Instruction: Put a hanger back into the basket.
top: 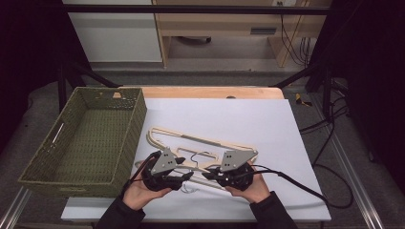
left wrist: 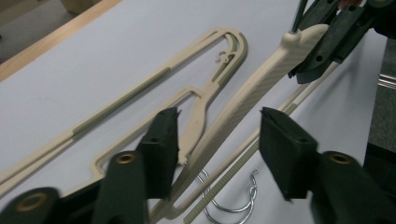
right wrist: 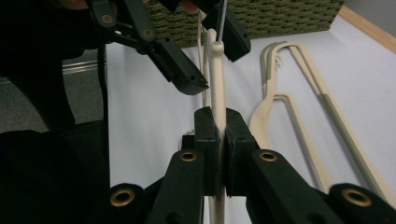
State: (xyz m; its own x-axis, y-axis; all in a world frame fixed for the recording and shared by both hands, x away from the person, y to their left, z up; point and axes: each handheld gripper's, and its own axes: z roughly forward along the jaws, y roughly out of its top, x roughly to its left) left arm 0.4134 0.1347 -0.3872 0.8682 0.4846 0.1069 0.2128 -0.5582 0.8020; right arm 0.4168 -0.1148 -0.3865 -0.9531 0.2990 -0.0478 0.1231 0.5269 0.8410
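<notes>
We are pinching the light, stiff hanger [right wrist: 217, 88] flat in the right tool [right wrist: 217, 140]; left tool [left wrist: 219, 135] is straddling its arm half-open, not yet gripping.

Lighting: even, overhead, moderate; white sheet [top: 229, 119] brightest, no glare. High view: soft, low detail; upper left and right corners near black. Shadows: faint, short, under hangers [left wrist: 140, 93]. Left gripper view: near jaws at bottom blurred, out of focus. Right gripper view: lower left dark, sleeve [right wrist: 42, 172] unlit
</notes>
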